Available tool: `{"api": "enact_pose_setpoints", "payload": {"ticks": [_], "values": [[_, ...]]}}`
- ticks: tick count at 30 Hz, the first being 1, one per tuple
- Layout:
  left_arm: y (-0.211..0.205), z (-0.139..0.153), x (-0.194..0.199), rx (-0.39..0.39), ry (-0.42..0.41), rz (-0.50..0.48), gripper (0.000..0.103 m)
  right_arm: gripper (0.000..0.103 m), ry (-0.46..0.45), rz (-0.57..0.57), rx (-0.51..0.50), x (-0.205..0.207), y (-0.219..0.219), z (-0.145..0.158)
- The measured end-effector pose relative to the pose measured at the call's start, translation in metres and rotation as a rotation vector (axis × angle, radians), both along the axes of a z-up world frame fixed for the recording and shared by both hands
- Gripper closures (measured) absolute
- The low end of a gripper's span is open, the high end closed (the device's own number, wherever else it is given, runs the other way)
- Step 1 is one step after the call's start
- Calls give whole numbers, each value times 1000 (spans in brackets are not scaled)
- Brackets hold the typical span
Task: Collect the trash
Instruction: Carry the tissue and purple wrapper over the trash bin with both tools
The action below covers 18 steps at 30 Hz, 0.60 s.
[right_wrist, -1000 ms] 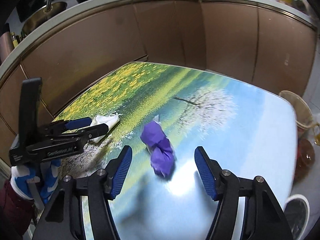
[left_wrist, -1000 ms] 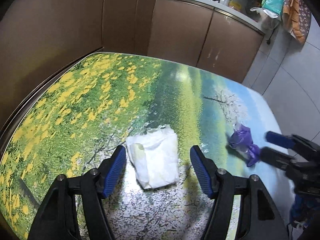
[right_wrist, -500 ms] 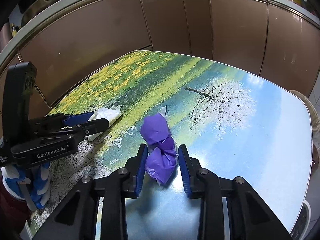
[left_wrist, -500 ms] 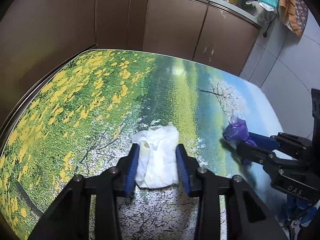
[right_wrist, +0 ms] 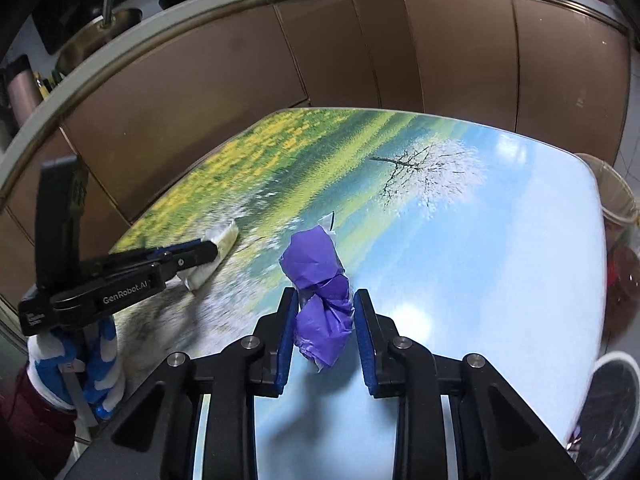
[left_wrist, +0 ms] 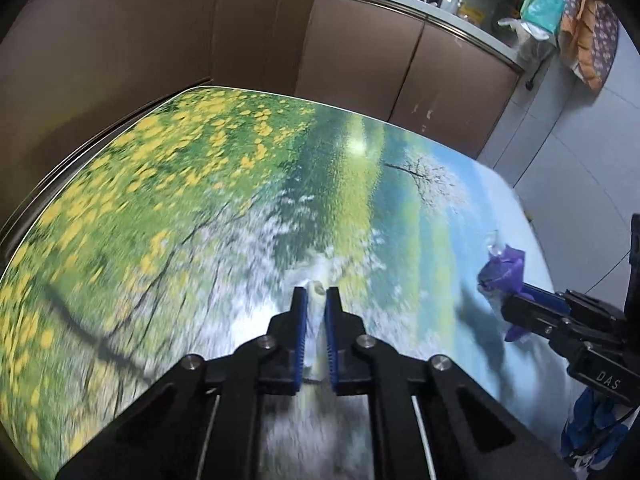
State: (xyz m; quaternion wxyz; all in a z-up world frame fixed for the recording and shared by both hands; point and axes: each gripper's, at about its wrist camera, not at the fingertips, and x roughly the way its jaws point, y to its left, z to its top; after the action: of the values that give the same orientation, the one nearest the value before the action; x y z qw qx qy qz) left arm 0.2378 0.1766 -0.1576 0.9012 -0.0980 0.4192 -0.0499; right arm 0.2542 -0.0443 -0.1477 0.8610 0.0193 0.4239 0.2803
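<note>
My left gripper (left_wrist: 316,300) is shut on a crumpled white tissue (left_wrist: 316,320), squeezed thin between its blue pads and lifted a little off the table; it also shows in the right wrist view (right_wrist: 212,256), held by the left gripper (right_wrist: 200,254). My right gripper (right_wrist: 326,300) is shut on a crumpled purple wrapper (right_wrist: 320,284), which also shows in the left wrist view (left_wrist: 504,272), held by the right gripper (left_wrist: 516,304).
The table (right_wrist: 500,240) has a glossy landscape print. Brown kitchen cabinets (left_wrist: 360,60) curve behind it. A bin with a liner (right_wrist: 612,200) stands past the table's right edge, and a dark round bin (right_wrist: 608,408) is at lower right.
Both grippers have closed from wide open onto their items. The left one has squeezed the tissue flat and is moving; the right one holds the purple wrapper.
</note>
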Motion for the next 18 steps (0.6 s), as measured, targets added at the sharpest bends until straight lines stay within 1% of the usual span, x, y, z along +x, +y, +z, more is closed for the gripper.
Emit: {"api": "enact_pose_setpoints", "payload": {"ticks": [4,10,14,15,18], "values": [[-2,13,-26,-19,-5,19,98,75,-19,-8,36,-26,-12,14],[-21,39,-61,-11,-34,11,99,75,-60,-39,83,-65,-43,38],[-30,51,-69,19,-52,-3,99,75,-86,-76,111,-87,-70,51],[-31,52,-69,26,-53,-4,97,75,-91,-83,115,-90,-75,54],[-33,48,-62,34,-42,-24,96,75,-100,-102,123,-97,-86,57]]}}
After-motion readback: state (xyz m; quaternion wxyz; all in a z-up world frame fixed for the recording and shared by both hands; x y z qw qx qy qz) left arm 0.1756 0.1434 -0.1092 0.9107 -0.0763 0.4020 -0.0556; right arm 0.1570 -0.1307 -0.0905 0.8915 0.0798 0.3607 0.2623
